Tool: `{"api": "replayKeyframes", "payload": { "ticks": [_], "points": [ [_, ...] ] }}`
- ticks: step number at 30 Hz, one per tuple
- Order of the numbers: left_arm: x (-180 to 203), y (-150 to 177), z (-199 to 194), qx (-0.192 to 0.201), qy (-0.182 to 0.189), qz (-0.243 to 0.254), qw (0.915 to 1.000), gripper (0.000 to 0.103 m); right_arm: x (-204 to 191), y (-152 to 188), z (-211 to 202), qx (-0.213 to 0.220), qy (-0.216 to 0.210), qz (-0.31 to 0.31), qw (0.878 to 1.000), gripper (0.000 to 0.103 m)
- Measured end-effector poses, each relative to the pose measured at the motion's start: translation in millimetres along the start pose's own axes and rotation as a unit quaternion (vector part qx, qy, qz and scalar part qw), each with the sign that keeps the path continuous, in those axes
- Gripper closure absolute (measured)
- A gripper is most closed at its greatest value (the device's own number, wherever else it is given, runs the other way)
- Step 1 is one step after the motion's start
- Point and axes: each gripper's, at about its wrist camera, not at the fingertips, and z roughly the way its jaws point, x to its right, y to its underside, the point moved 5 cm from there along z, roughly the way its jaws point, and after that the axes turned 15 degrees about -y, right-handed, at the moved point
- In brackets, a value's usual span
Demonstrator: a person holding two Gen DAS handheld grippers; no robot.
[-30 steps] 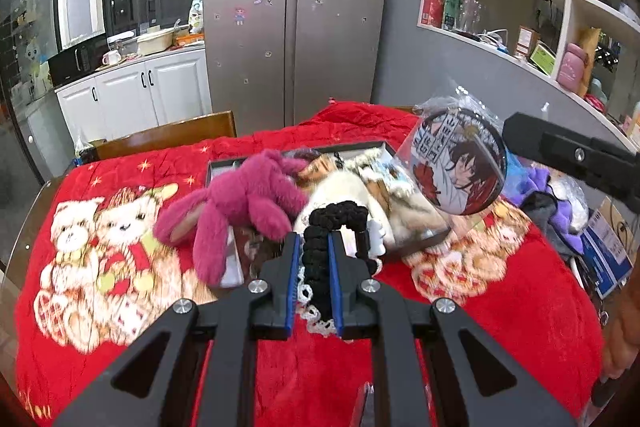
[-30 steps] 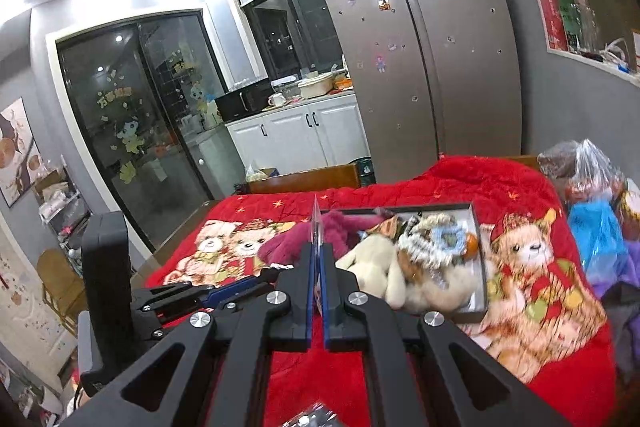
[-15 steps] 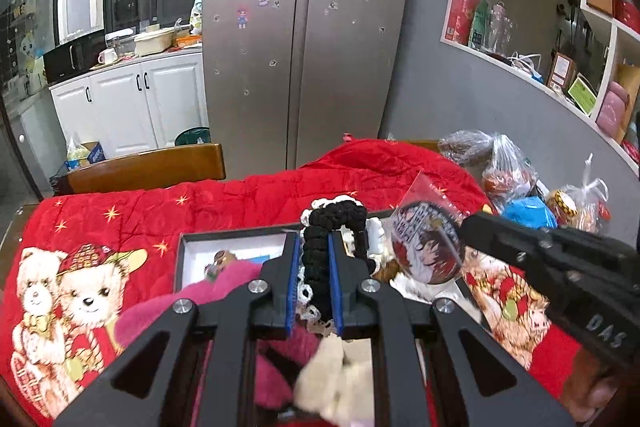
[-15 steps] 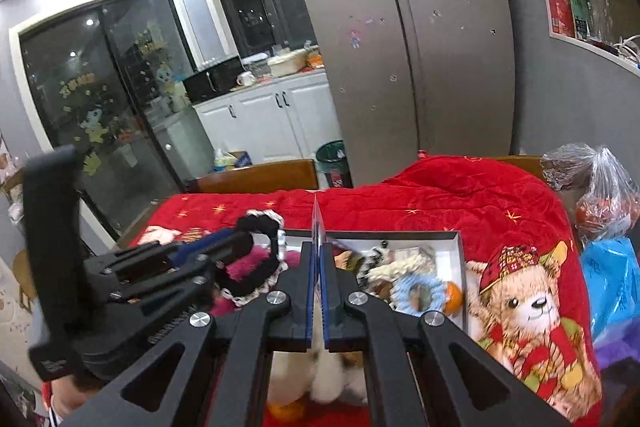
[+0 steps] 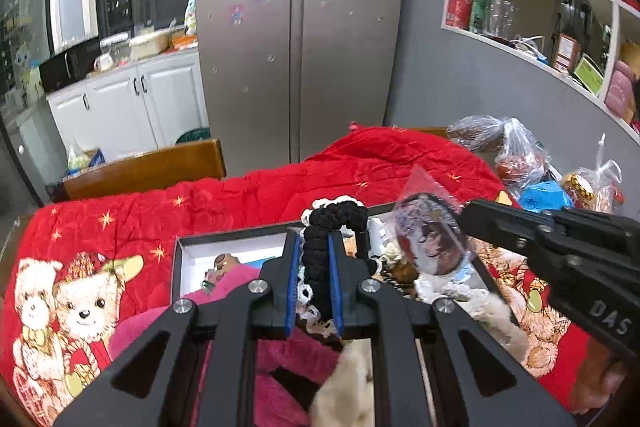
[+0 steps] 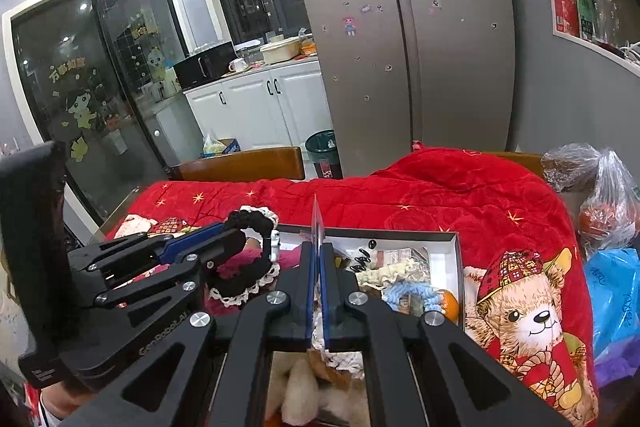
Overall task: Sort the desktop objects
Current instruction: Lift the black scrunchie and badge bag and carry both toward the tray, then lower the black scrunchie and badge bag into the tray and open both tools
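Black braided hair tie [image 5: 320,255] with white lace trim sits pinched between the blue-padded fingers [image 5: 291,283] of the left gripper [image 5: 314,287], held in the air above the tray [image 5: 208,239]. Its loop stands up past the fingertips. In the right wrist view the same hair tie [image 6: 250,267] hangs over the left part of the tray [image 6: 456,267], clamped in the left gripper [image 6: 228,235].

Right gripper [image 6: 317,291]: jaws pressed nearly together on the thin edge of a clear plastic sleeve [image 6: 316,227]. From the left wrist view the right gripper [image 5: 466,217] holds this sleeve at its corner, and a round badge [image 5: 430,247] with a cartoon face shows inside the plastic. The badge hangs above the right half of the tray, clear of the contents.

Tray: dark-rimmed, white inside, lying on a red quilt [image 5: 280,183] printed with bears.

- Pink plush toy [image 5: 236,279] at the tray's left end.
- Cream plush [image 6: 304,395] at the tray's near edge.
- Blue crocheted ring [image 6: 412,293] and an orange ball [image 6: 450,305] at the tray's right end.

Plastic bags [image 5: 516,155] lie on the quilt to the right of the tray.
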Motion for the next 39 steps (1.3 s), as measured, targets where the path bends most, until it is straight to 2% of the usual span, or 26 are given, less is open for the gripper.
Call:
{"api": "replayKeyframes", "payload": {
  "ticks": [6,19,20,22,23,24,25,26,27,32,39],
  "points": [
    [-8.1,4.8,13.2,-0.013,-0.003,-0.006,0.9999,0.089,5.4,2.6,7.6,-0.008,-0.004,0.009,1.000,0.101],
    [-1.3,9.3,19.8,-0.017,-0.009,0.014,0.9997,0.087,8.8,8.5,18.4,-0.024,-0.002,0.010,1.000,0.101],
    [-1.7,8.4,18.4,-0.014,-0.009,0.014,0.9998,0.085,8.7,8.7,18.8,-0.024,-0.004,0.011,1.000,0.100],
    [-3.0,5.7,14.6,-0.008,-0.006,0.010,0.9999,0.061,9.8,8.5,18.9,-0.023,-0.013,0.020,0.999,0.097],
    [-3.4,4.1,12.3,-0.004,-0.006,0.011,0.9999,0.028,11.3,7.6,18.5,-0.021,-0.016,0.033,0.999,0.096],
    [-3.9,2.9,10.2,0.001,-0.010,0.012,0.9999,0.004,12.6,6.3,17.3,-0.017,-0.018,0.040,0.999,0.094],
    [-4.8,1.2,7.0,0.012,-0.018,0.012,0.9997,0.000,12.6,4.9,15.5,-0.013,-0.019,0.044,0.999,0.081],
    [-5.7,-0.4,4.4,0.020,-0.025,0.012,0.9994,0.001,11.9,3.4,12.7,-0.008,-0.018,0.042,0.999,0.062],
    [-5.9,-1.3,3.1,0.022,-0.031,0.015,0.9991,0.001,10.6,2.3,11.2,-0.005,-0.015,0.037,0.999,0.055],
    [-7.0,-2.6,4.9,0.014,-0.042,0.021,0.9988,0.001,5.1,-2.4,4.5,0.008,-0.006,0.023,1.000,0.044],
    [-10.1,-1.4,8.1,0.010,-0.050,0.018,0.9985,0.001,5.8,-3.9,7.5,0.000,0.000,0.026,1.000,0.044]
  ]
}}
